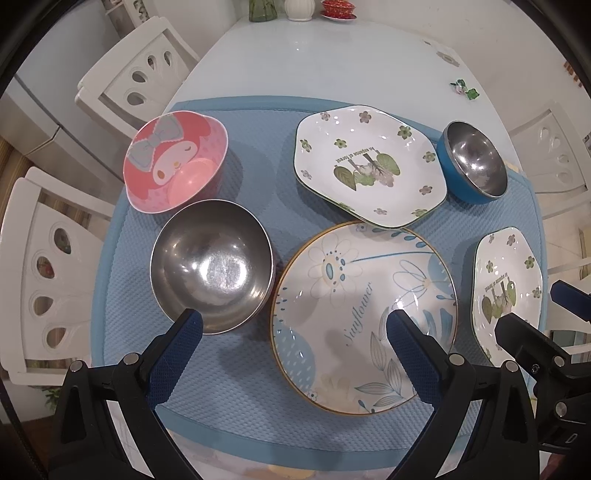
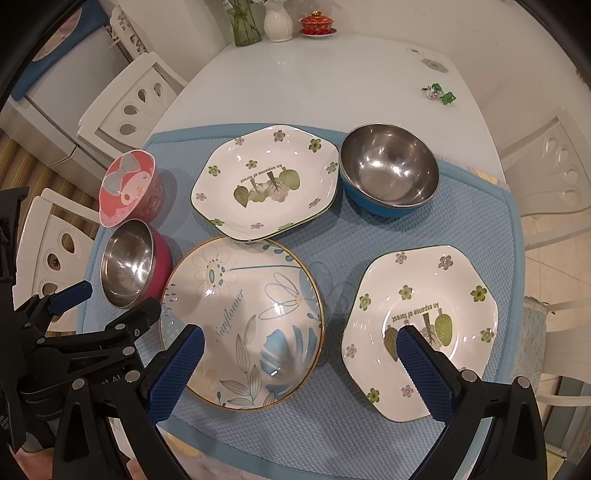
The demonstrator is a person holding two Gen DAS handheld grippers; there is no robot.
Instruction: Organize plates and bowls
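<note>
While both grippers' jaws gape empty, the sunflower plate (image 1: 364, 317) touches the steel bowl (image 1: 212, 271) and flowered plate (image 1: 369, 164).

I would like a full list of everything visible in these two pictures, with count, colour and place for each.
Mat: 1, blue, on the table under all the dishes.
Table: 1, white.
Flower plates: 2, white with green flowers; one far middle, one near right.
Sunflower plate: 1, white and light blue, near middle.
Blue bowl: 1, steel inside, far right.
Red bowl: 1, steel inside, left.
Pink bowl: 1, cartoon print, far left.
Chairs: several, white, around the table.
Vases: 2, one white, one clear green, at the far edge.
Lidded cup: 1, red, at the far edge.
Left tool: open, above the mat.
Right tool: open, above the mat.
</note>
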